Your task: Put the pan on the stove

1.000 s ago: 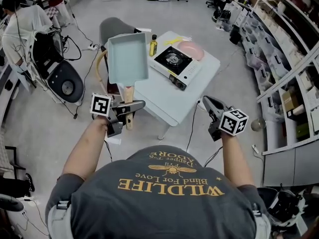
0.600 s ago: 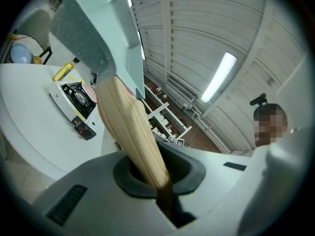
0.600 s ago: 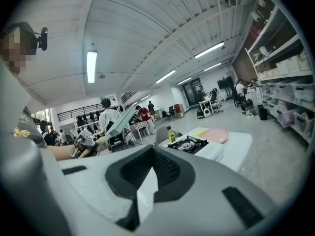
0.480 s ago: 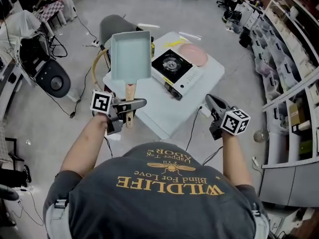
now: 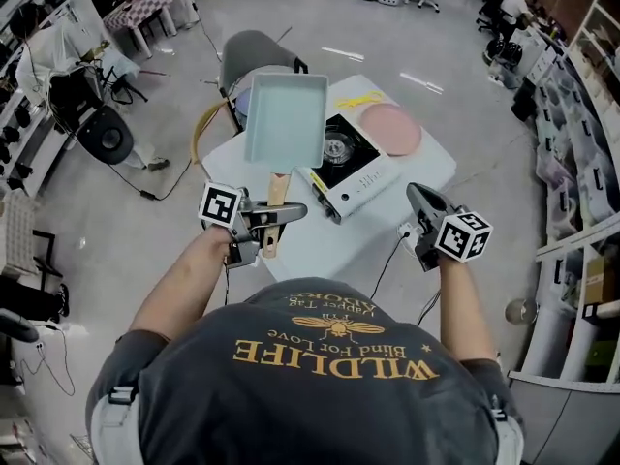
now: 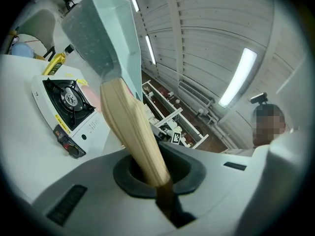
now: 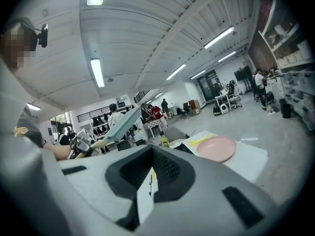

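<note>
A pale blue rectangular pan (image 5: 284,119) with a wooden handle (image 5: 275,206) hangs in the air over the left part of the white table (image 5: 412,177). Its right edge overlaps the portable gas stove (image 5: 347,163). My left gripper (image 5: 281,213) is shut on the handle's end, and in the left gripper view the handle (image 6: 133,132) runs up from the jaws to the pan (image 6: 106,33), with the stove (image 6: 66,102) below at the left. My right gripper (image 5: 418,201) is shut and empty, short of the table's near right edge. The right gripper view shows the pan (image 7: 120,123) off to the left.
A pink plate (image 5: 390,129) lies on the table right of the stove, and a yellow bottle (image 6: 55,63) stands behind the stove. A grey chair (image 5: 254,51) stands beyond the table. Cables trail on the floor at left, and shelving runs along the right.
Both grippers have moved forward toward the table, the left one carrying the pan. The pan now overlaps the stove's left edge; earlier it hung left of it.
</note>
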The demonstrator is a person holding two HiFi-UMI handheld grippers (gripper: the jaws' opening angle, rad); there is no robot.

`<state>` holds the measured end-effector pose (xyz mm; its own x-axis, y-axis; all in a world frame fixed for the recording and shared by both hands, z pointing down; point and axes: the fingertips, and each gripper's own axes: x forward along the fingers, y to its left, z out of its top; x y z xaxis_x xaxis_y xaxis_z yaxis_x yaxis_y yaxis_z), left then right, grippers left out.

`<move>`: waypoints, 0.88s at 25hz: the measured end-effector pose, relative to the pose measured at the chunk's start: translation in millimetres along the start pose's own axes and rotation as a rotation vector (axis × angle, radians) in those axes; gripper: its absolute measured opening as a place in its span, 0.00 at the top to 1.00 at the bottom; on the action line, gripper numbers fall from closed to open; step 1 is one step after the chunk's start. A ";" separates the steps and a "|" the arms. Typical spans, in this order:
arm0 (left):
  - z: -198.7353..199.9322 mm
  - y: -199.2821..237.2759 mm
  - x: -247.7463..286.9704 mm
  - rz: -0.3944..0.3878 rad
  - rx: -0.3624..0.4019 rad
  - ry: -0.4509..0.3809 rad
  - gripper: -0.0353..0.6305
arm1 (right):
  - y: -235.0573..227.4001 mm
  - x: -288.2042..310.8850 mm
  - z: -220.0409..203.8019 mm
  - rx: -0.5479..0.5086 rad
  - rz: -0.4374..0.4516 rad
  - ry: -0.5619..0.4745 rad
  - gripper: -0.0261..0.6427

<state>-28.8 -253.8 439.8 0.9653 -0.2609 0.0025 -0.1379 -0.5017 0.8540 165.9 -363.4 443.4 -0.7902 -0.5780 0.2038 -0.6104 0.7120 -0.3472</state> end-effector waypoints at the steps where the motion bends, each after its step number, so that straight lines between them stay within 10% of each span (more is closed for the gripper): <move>1: -0.5 2.8 1.3 0.011 -0.003 0.011 0.92 | -3.1 5.9 -0.2 0.006 0.008 -0.001 0.96; 22: 19.0 94.3 -50.3 -0.007 0.033 0.402 0.92 | 12.7 71.7 -10.7 0.026 -0.138 0.034 0.96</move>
<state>-94.6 -303.7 510.3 0.9751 0.0825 0.2060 -0.1321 -0.5302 0.8375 100.9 -391.5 463.4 -0.7005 -0.6554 0.2823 -0.7121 0.6158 -0.3372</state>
